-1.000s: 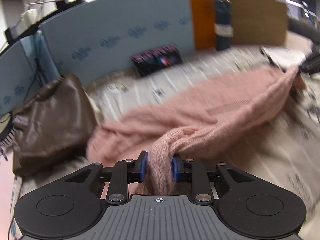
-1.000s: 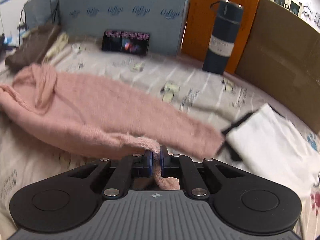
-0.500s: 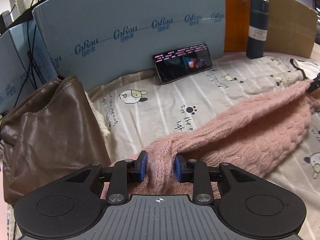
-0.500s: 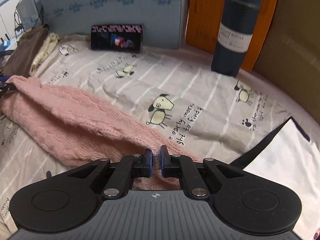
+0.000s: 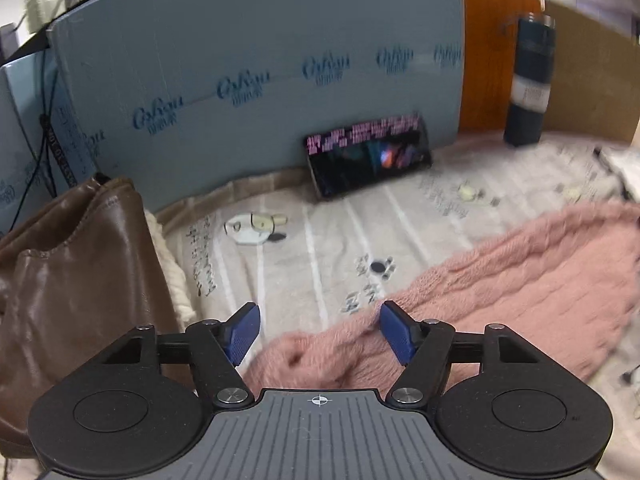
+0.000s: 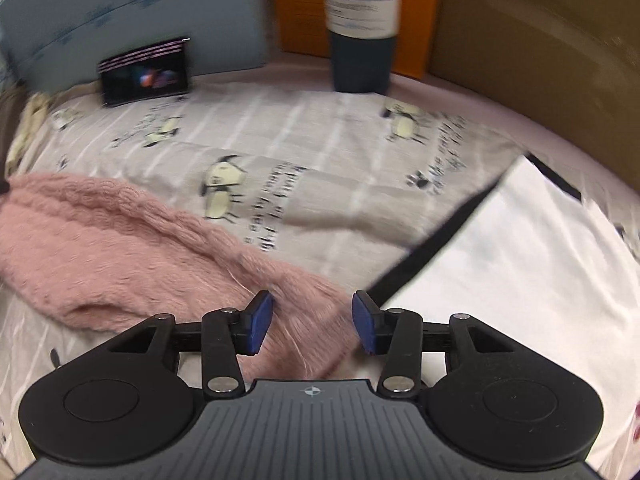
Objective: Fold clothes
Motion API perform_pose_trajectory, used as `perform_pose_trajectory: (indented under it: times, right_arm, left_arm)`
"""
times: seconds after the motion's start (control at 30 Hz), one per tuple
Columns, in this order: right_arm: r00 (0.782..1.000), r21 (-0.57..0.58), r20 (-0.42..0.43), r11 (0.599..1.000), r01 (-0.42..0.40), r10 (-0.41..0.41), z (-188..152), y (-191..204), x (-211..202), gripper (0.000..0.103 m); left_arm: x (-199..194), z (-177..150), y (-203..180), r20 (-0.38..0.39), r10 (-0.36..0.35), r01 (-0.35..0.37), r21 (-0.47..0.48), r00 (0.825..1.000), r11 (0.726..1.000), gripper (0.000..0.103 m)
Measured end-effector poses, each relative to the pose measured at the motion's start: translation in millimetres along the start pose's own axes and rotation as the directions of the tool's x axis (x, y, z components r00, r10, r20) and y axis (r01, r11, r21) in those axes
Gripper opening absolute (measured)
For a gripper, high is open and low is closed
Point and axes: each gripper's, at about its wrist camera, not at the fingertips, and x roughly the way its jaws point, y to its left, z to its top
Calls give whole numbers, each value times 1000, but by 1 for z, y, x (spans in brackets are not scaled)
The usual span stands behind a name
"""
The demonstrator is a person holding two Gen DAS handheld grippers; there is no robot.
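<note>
The work surface is a printed bedsheet (image 5: 320, 240), pale with stripes, cartoon dogs and lettering. It is bounded at the rear by upright boards: a blue foam panel (image 5: 260, 60), an orange panel (image 5: 488, 60) and a brown cardboard panel (image 6: 520, 40).

The pink knitted sweater (image 6: 100, 248) lies on the sheet as a long folded band. In the left wrist view it runs from the gripper toward the right edge; in the right wrist view it runs from the gripper toward the left edge.

A brown leather bag (image 5: 68, 280) stands at the left side of the sheet, with a cream knitted item (image 5: 168, 264) just beside it. A white garment with black trim (image 6: 520, 260) lies at the right side, near the sweater's end.

A dark blue flask (image 6: 362, 20) stands upright against the orange panel. A phone (image 5: 368, 156) with a lit screen leans against the blue foam panel.

Left gripper (image 5: 320, 334): jaws are opening. The sweater's end lies between the blue pads (image 5: 242, 336); the right pad sits at the fabric edge, the left pad is clear of it.

Right gripper (image 6: 314, 326): jaws are opening. The sweater's other end lies between the pads (image 6: 260, 320), with visible gaps at both sides. Neither gripper clamps the fabric.
</note>
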Motion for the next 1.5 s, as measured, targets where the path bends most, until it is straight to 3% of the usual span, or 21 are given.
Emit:
perform_pose_trajectory:
  times: [0.17, 0.3, 0.4, 0.7, 0.93, 1.03, 1.1, 1.2, 1.37, 1.43, 1.5]
  right_arm:
    - [999, 151, 40, 988, 13, -20, -8, -12, -1, 44]
    - [992, 265, 119, 964, -1, -32, -15, -17, -15, 45]
    - [980, 341, 175, 940, 29, -94, -22, -16, -28, 54]
    - [956, 505, 230, 862, 42, -181, -43, -8, -50, 58]
    - [970, 476, 205, 879, 22, -135, -52, 8, -42, 49]
    - [976, 499, 179, 867, 16, -121, -53, 14, -34, 46]
    - [980, 534, 179, 845, -22, -87, -57, 17, -32, 46]
    - [982, 596, 187, 797, -100, -17, -65, 19, -31, 56]
    - [970, 719, 212, 653, -238, 119, -78, 14, -21, 69]
    - [966, 757, 221, 601, -257, 134, -82, 11, -14, 77]
    - [963, 787, 239, 555, -269, 127, -84, 7, -7, 77]
  left_arm:
    - [17, -6, -10, -18, 67, -66, 34, 998, 997, 76]
    - [4, 0, -13, 6, 99, -99, 19, 995, 995, 76]
    - [-11, 0, -13, 29, 118, -117, -23, 993, 993, 76]
    - [-42, -13, -28, 52, 101, -93, -137, 994, 986, 77]
    - [-56, -30, -31, 39, 86, -77, -194, 996, 978, 77]
    - [-64, -33, -32, 53, 95, -82, -205, 994, 975, 77]
    - [-72, -35, -29, 82, 110, -89, -228, 991, 970, 77]
    - [-83, -37, -26, 120, 128, -93, -265, 984, 960, 77]
    - [-75, -40, -27, 99, 80, -55, -234, 992, 971, 77]
    - [-66, -40, -31, 83, 85, -67, -200, 993, 978, 77]
    - [-53, -39, -33, 53, 106, -95, -176, 993, 980, 77]
